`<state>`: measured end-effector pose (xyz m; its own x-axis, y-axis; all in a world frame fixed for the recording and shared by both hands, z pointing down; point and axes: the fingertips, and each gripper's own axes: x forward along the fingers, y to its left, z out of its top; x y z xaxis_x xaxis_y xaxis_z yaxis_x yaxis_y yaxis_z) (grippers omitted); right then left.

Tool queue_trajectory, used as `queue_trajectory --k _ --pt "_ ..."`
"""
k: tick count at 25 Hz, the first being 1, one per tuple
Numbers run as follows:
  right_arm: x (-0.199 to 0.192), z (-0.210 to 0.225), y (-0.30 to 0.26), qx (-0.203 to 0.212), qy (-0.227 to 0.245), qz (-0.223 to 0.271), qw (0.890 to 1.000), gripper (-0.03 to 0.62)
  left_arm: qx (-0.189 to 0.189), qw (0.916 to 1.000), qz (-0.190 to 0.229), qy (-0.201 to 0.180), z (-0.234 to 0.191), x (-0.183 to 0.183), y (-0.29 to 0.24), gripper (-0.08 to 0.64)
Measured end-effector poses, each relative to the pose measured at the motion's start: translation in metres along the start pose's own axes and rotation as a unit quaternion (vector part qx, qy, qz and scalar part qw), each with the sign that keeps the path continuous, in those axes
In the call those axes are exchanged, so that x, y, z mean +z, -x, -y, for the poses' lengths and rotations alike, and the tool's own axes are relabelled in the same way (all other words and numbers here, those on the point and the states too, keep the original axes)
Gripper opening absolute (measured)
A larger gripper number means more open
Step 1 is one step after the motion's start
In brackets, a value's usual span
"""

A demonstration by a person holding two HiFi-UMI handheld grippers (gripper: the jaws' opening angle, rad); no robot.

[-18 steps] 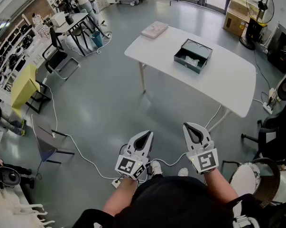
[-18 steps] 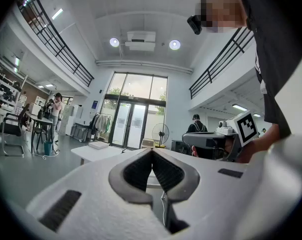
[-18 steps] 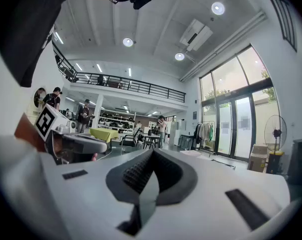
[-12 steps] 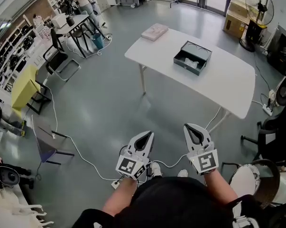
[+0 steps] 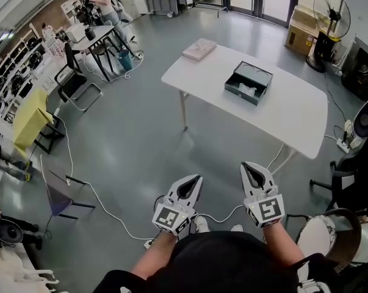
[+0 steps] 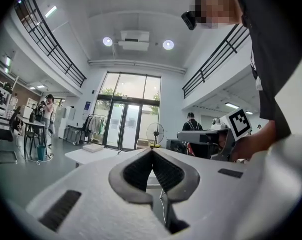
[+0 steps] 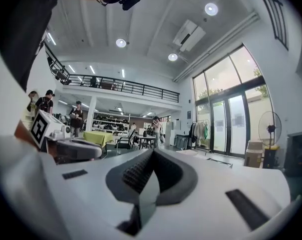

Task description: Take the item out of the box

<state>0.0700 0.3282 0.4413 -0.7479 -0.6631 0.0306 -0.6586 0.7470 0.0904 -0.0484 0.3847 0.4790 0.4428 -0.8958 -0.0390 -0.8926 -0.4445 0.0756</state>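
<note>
Lower in view: left claw [image 5: 196, 178] closed, empty | right claw [image 5: 246, 165] closed, empty | box [image 5: 240, 94] untouched

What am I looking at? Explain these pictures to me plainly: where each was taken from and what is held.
No robot here: a person stands holding a hand-held gripper in each hand. The wide picture comes from a camera on the person's head, looking down at the left hand-held gripper and the right hand-held gripper. The other two come from cameras riding on each hand-held gripper, looking along its jaws. Both pairs of jaws are closed on nothing. Ahead stands a white table. On it lie an open dark box with a pale item inside and a flat pinkish thing at the far corner. The hand-held grippers are well short of it.
</note>
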Motion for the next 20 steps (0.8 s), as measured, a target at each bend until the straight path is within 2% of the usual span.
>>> queue_trajectory --k 13,20 --pt "-0.004 -0.029 -0.032 -0.047 -0.004 -0.010 0.999 0.006 -0.028 0.9996 0.002 -0.010 -0.057 0.005 0.015 0.012" --pt "-0.010 -0.019 -0.042 -0.061 -0.006 -0.022 0.998 0.006 -0.034 0.9994 -0.002 0.002 -0.071 -0.001 0.002 0.012"
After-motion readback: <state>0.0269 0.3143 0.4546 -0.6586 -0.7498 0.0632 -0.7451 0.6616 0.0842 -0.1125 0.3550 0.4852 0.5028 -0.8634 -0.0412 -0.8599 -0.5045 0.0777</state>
